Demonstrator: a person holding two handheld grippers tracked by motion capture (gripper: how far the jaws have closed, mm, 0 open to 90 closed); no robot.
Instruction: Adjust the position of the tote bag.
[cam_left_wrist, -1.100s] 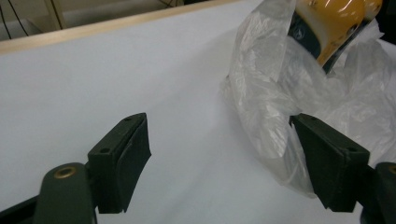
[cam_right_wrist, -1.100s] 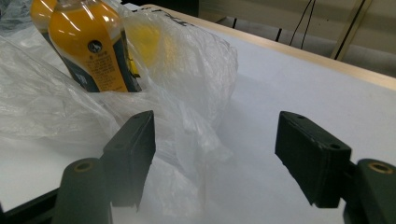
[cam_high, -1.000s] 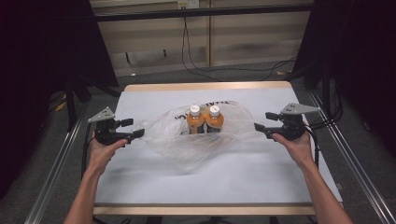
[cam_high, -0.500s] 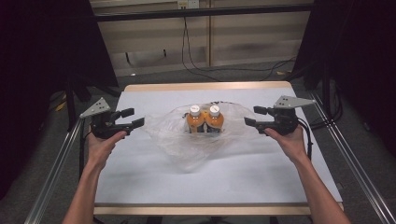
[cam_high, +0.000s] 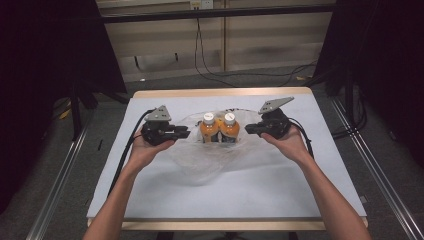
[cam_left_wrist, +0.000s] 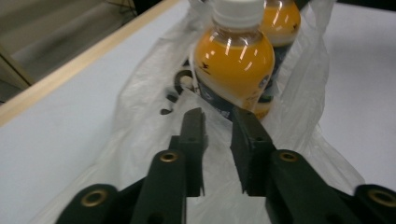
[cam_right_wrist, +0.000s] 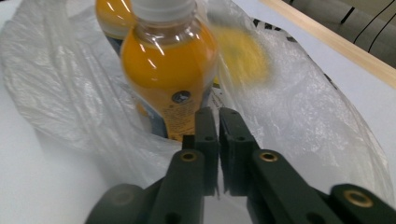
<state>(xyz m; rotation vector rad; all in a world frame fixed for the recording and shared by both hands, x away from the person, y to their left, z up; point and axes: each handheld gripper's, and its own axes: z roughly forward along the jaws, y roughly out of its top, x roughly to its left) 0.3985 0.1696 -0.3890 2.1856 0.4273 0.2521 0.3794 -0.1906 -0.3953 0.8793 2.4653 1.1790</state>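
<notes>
Two orange drink bottles with white caps (cam_high: 210, 129) (cam_high: 229, 127) stand side by side inside a clear plastic bag (cam_high: 200, 160) on the white table (cam_high: 275, 185). My left gripper (cam_high: 186, 132) reaches the bag's left edge. Its jaws have just been closing and still stand a little apart (cam_left_wrist: 218, 114), with bag film (cam_left_wrist: 140, 121) between them and the near bottle (cam_left_wrist: 233, 60) just ahead. My right gripper (cam_high: 247, 130) is at the bag's right edge. Its jaws have just closed and stand together (cam_right_wrist: 218, 112), pinching the film (cam_right_wrist: 299, 116) in front of a bottle (cam_right_wrist: 168, 65).
The table has a wooden rim (cam_high: 220, 92) at the far side. Metal rails (cam_high: 60, 175) (cam_high: 380, 170) run along both sides on the floor. Cables (cam_high: 210, 70) lie on the floor beyond the table.
Both hands have moved inward from the table's sides to the bag's two edges. Both grippers' jaws have narrowed, the right pair down to touching.
</notes>
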